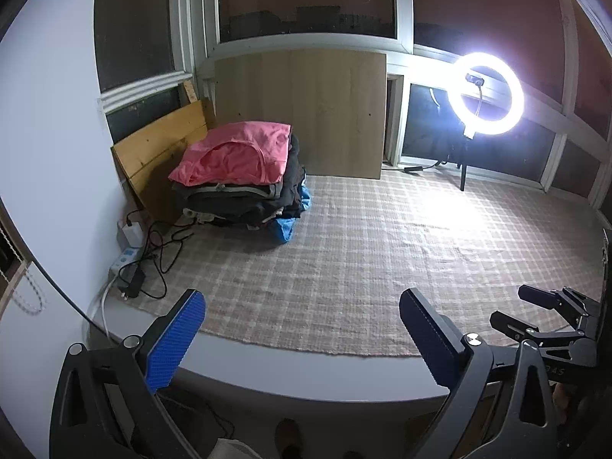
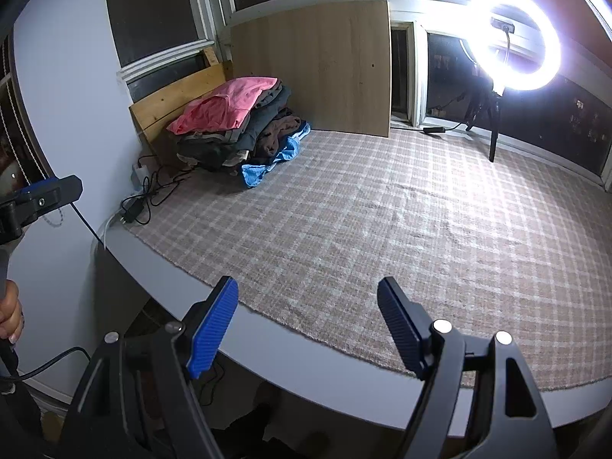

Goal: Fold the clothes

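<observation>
Far to the left of the left gripper [image 1: 302, 329], at the edge of the table [image 1: 306, 378], lie a white power strip [image 1: 128, 258] and black cables [image 1: 160, 244]. Ahead of the gripper and to its left, at the far corner of the checked cloth [image 1: 382, 252], stands the pile of folded clothes [image 1: 244, 187]. A pink garment [image 1: 237, 155] lies on top, dark pieces are under it, and a blue garment [image 1: 285, 225] shows at the bottom on the side nearer the gripper. A yellow wooden board [image 1: 160, 145] leans behind the pile on the left, and a pale board [image 1: 302, 111] stands straight ahead against the window.

The left gripper has its jaws wide apart, with nothing between them; only the bare cloth and the table edge show in the gap. It is well apart from the clothes. To its right is the right gripper [image 1: 512, 310], seen from the side.

In the right wrist view the right gripper [image 2: 308, 310] also has its jaws apart and holds nothing. The pile [image 2: 237, 134] is far ahead and to its left. At the left border a hand [image 2: 9, 313] holds the handle of the other gripper. Far ahead and to the right of both grippers shines a ring light [image 2: 514, 40] on a tripod [image 2: 493, 122].
</observation>
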{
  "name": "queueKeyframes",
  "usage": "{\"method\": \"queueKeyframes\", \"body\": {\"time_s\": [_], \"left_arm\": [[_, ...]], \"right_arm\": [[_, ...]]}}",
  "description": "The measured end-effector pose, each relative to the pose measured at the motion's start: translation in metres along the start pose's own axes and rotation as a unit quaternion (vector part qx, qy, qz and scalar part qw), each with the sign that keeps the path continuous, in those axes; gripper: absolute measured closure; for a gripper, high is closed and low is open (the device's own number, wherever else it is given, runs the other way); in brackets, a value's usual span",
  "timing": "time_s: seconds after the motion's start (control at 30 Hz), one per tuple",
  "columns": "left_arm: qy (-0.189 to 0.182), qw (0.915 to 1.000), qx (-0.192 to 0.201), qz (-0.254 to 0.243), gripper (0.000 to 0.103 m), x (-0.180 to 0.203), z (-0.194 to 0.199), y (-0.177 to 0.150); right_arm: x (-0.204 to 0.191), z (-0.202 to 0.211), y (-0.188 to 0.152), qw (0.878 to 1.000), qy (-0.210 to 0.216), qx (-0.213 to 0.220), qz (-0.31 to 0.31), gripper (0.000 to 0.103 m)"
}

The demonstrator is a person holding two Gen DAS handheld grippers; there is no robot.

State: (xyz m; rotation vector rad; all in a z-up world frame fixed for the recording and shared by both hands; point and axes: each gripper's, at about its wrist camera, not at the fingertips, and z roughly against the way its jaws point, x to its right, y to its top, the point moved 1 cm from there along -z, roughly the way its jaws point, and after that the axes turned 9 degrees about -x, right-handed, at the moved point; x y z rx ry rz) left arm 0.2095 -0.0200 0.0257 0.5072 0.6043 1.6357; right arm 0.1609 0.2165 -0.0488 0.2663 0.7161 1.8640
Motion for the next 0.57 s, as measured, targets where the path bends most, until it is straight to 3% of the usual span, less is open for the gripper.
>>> {"method": "queueKeyframes", "body": {"time_s": [0.57], "left_arm": [[-0.017, 0.9998, -0.003, 0.007, 0.001, -0.013, -0.003, -0.002]], "right_arm": [[-0.015, -0.011, 0.004, 1.000, -0.005, -0.008, 0.017, 0.028]]}}
